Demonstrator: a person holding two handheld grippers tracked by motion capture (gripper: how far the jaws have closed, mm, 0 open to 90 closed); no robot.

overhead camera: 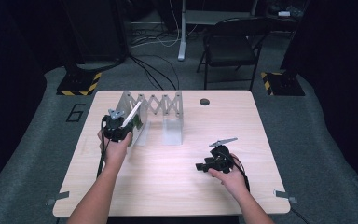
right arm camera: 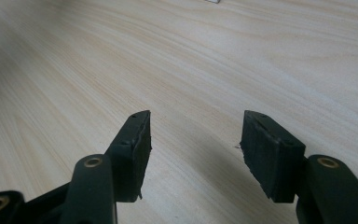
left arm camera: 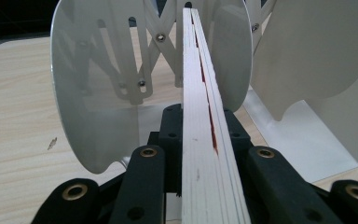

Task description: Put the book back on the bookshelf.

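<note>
Pale bench (overhead camera: 168,186): left tool (overhead camera: 129,122) clamps a thin book (left arm camera: 205,140) at the rack (overhead camera: 161,105); right tool (right arm camera: 193,144) rests released, empty.

Pale wooden table (overhead camera: 177,186) with white expandable metal book rack (overhead camera: 161,112) near its far-left side.

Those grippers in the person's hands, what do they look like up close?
Both are black handheld tools. The left gripper and the right gripper each carry a grey three-cornered plate on top and trail a black cable. The right gripper view shows two black jaws with thick dark pads and brass-coloured rivets at the joints. The person's forearms are bare, no sleeves.
</note>
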